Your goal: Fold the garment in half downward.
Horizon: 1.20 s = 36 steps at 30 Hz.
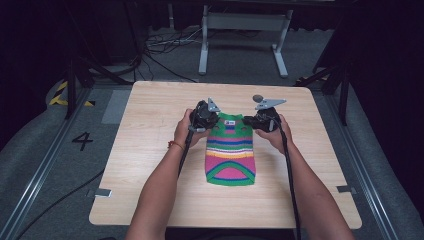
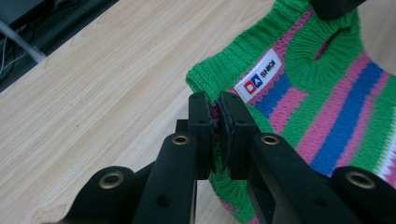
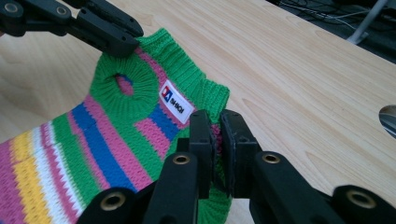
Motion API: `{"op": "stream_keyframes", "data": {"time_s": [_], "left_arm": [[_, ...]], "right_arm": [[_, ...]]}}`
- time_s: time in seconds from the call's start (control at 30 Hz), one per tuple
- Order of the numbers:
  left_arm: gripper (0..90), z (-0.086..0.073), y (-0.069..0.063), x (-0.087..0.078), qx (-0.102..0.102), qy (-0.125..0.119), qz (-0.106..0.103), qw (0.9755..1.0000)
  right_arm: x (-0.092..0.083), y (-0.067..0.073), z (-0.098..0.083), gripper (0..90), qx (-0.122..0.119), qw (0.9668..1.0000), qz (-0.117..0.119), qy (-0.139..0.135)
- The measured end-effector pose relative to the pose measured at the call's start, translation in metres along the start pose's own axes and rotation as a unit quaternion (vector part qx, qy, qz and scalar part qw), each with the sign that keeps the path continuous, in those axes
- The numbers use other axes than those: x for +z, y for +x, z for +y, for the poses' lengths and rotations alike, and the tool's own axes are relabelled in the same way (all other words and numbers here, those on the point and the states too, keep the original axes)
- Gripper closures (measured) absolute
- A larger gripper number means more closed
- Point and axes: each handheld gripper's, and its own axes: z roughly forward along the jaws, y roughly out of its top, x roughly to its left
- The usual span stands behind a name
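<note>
A small knitted sweater (image 1: 230, 156) with green, pink, blue, yellow and white stripes lies flat on the wooden table (image 1: 150, 150), its neck end pointing away from me. My left gripper (image 1: 210, 119) is shut on the left corner of that far end; its jaws pinch the green ribbed edge (image 2: 205, 77) beside a white label (image 2: 258, 77). My right gripper (image 1: 253, 120) is shut on the right corner, clamping the knit (image 3: 107, 140) near the same label (image 3: 176, 102). The left gripper (image 3: 122, 43) also appears in the right gripper view, on the opposite corner.
A small grey round thing (image 1: 257, 98) sits on the table just beyond the right gripper. Behind the table stand a grey metal frame (image 1: 245, 22) and loose cables (image 1: 165, 42) on the floor. Dark stands flank the table at both sides.
</note>
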Motion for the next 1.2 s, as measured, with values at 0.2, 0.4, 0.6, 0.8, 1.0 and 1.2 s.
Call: {"op": "stream_keyframes", "data": {"time_s": [0.2,0.4,0.6,0.8,1.0,1.2], "left_arm": [[83.9,-0.002,-0.009,-0.017,0.023,-0.015,-0.011,0.9996],[83.9,-0.008,-0.018,-0.027,0.041,-0.018,-0.015,0.9989],[84.0,-0.016,-0.024,-0.036,0.055,-0.022,-0.019,0.9981],[84.0,-0.021,-0.033,-0.045,0.07,-0.027,-0.03,0.9968],[84.1,-0.027,-0.045,-0.055,0.085,-0.03,-0.045,0.9949],[84.4,-0.037,-0.052,-0.06,0.094,-0.022,-0.054,0.9939]], "right_arm": [[-0.015,0.008,-0.002,83.9,-0.011,0.9997,0.018,-0.016],[-0.024,0.015,-0.006,83.9,-0.026,0.9991,0.029,-0.019],[-0.034,0.024,-0.011,83.9,-0.04,0.9982,0.04,-0.022],[-0.043,0.033,-0.016,84.0,-0.052,0.9971,0.052,-0.02],[-0.051,0.04,-0.023,84.0,-0.061,0.9961,0.061,-0.016],[-0.06,0.052,-0.029,84.0,-0.076,0.9939,0.079,-0.009]]}}
